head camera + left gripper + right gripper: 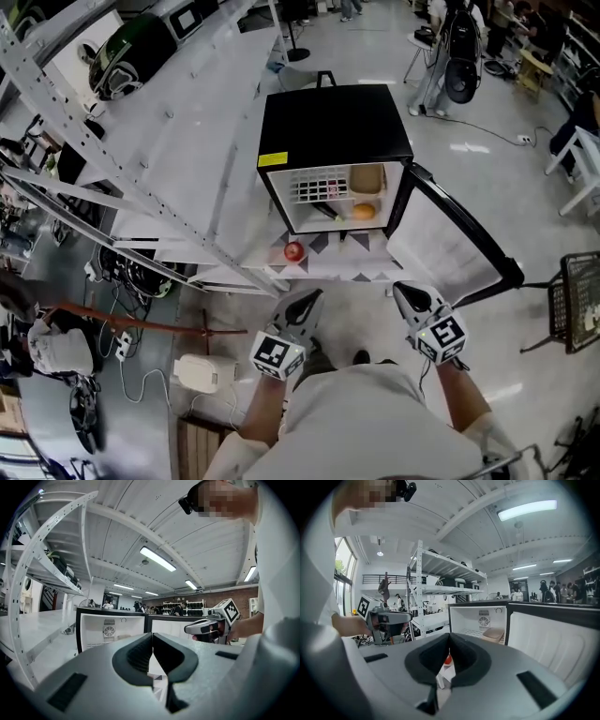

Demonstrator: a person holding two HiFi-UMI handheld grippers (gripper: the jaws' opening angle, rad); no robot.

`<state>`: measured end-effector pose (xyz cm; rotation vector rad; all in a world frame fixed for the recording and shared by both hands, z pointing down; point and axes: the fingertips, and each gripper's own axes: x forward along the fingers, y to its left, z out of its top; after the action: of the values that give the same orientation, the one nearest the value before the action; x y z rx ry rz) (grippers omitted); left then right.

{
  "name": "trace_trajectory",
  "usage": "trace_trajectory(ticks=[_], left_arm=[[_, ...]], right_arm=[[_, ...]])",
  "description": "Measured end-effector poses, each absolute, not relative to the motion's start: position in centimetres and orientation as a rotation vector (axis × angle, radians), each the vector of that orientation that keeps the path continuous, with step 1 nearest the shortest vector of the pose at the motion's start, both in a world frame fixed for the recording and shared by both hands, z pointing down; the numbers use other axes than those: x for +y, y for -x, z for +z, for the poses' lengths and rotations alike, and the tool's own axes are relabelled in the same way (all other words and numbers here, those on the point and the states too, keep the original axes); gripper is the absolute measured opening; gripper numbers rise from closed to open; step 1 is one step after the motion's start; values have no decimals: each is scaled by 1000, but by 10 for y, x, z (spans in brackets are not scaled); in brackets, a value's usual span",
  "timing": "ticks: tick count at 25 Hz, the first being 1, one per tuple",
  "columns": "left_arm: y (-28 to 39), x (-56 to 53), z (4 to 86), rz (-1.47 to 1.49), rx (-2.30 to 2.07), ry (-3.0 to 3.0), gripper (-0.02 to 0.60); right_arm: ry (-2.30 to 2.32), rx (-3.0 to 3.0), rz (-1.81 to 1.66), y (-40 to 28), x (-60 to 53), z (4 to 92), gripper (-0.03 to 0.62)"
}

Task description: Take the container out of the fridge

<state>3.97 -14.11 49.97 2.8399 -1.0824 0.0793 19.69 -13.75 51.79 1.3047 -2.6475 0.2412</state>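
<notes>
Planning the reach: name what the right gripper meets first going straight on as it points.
Likely the fridge, at its left front edge, seen just past the shut right gripper; depth unclear.

Clear floor (361,314) up to the fridge (335,127) mouth — door (441,239) at right (rack (141,178) close at left)

Fridge (335,127) lower shelf: dark long item (328,211) and orange item (364,212) too small to identify. Left gripper view: the left gripper (153,634) hides the fridge's lower half, and the container (124,637) is only a faint pale shape. Right gripper view: the red round item (447,660) is mostly hidden behind the right gripper (450,637). The black wire rack (577,300) is cut off by the head view's edge.
</notes>
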Motion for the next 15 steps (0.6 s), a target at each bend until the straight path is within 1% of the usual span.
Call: trace_trajectory(ticks=[15], left_arm=[[2, -195, 499, 31, -919, -2891, 5]], right_arm=[[-1451, -2469, 110, -156, -198, 511, 12]])
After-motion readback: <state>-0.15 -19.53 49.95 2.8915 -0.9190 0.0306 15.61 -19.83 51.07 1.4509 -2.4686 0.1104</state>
